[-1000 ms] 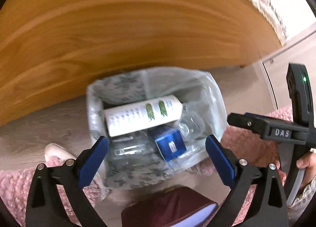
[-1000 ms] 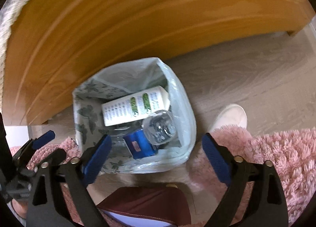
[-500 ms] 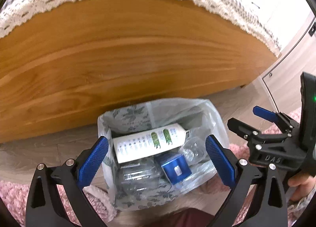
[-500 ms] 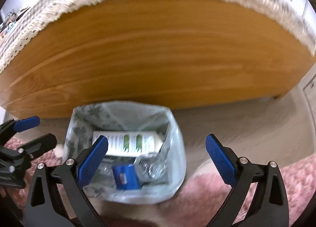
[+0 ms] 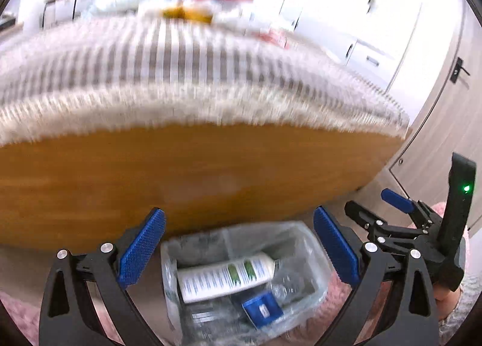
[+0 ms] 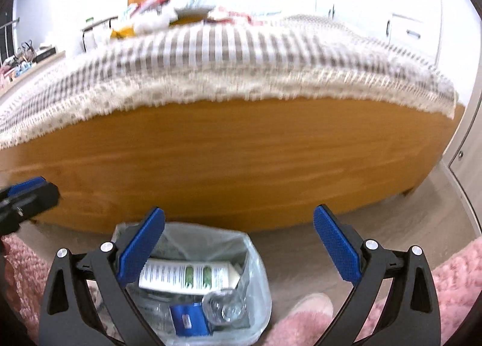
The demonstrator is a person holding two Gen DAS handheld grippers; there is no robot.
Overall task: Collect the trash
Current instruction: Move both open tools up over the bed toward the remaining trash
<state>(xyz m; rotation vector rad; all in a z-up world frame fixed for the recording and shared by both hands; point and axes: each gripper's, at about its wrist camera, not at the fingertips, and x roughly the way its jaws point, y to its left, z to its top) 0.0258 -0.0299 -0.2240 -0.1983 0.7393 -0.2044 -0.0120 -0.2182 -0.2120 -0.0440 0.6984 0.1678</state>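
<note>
A lined trash bin [image 5: 313, 258] [image 6: 256, 282] stands on the floor at the foot of a bed. Inside it lie a white bottle with green marks [image 5: 226, 276] [image 6: 186, 276], a blue box [image 5: 262, 309] [image 6: 188, 320] and clear plastic bottles [image 6: 223, 306]. My left gripper [image 5: 238, 249] hangs open above the bin, nothing between its fingers. My right gripper [image 6: 238, 249] is open and empty too, above and right of the bin; in the left wrist view the right gripper [image 5: 373, 210] shows at the right. More litter [image 5: 186, 11] [image 6: 168, 14] lies blurred at the far end of the bed.
The wooden footboard [image 5: 195, 177] [image 6: 226, 165] rises just behind the bin, with a striped lace-edged cover [image 5: 180, 74] [image 6: 226, 59] on the bed. A pink fluffy rug [image 6: 452, 285] and a pink slipper [image 6: 310, 312] lie on the floor. White wardrobes [image 5: 361, 14] stand at the right.
Both views have tilted up from the bin: the bed top and its litter have come into sight, and the bin has slid to the bottom of each view. Both grippers stay open.
</note>
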